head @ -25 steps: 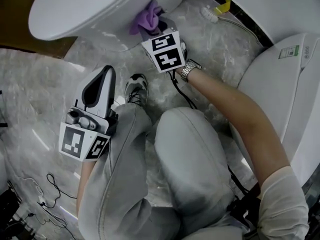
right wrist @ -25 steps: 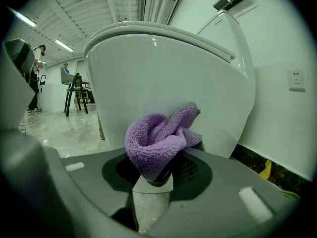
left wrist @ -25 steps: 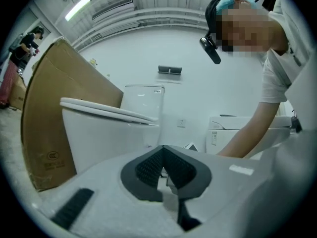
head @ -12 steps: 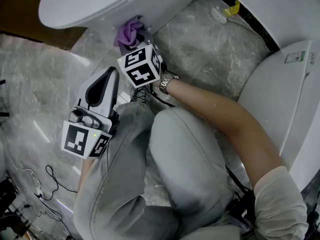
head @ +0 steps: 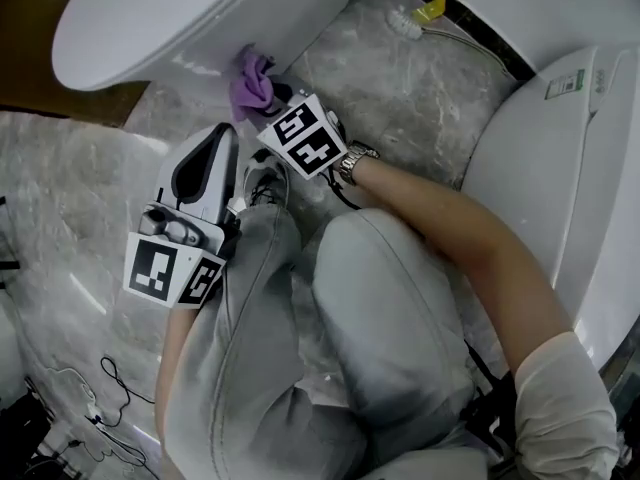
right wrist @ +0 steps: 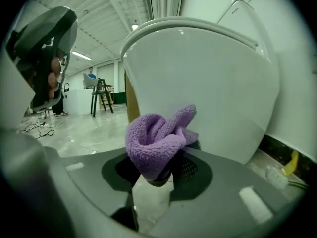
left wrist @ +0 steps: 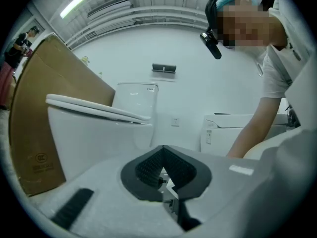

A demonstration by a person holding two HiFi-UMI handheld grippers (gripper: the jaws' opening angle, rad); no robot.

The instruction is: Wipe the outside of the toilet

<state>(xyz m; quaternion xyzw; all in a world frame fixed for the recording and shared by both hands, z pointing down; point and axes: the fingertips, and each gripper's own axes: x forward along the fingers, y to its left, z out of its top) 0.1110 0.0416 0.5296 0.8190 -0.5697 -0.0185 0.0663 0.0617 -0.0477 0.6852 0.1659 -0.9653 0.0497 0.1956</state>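
1. The right hand-held gripper [head: 264, 96] is clamped on a bunched purple cloth [head: 251, 78], holding it low against the outer wall of the toilet [head: 180, 23] bowl, under the rim. The cloth looks to be touching the porcelain or just beside it; no view settles which.
2. The left hand-held gripper [head: 213, 143] has its jaws together with nothing between them. It hangs apart from the toilet, above the person's knee [head: 370, 258], and takes no part in the wiping.
3. My judgement is that the wiping is under way on the lower bowl. No view shows streaks or wet patches, so I cannot tell which parts are already done. The lid, the tank and the far side of the bowl likely remain.
4. Only the head view shows the layout: the marble floor [head: 400, 88], a 2nd toilet [head: 560, 158] at the right, and the person crouched between the 2.
5. Only the right gripper view shows how the cloth sits, folded into a wad rising above the jaws.
6. Only the left gripper view shows the tank [left wrist: 136, 100] and a cardboard sheet [left wrist: 47, 98] leaning beside the bowl.
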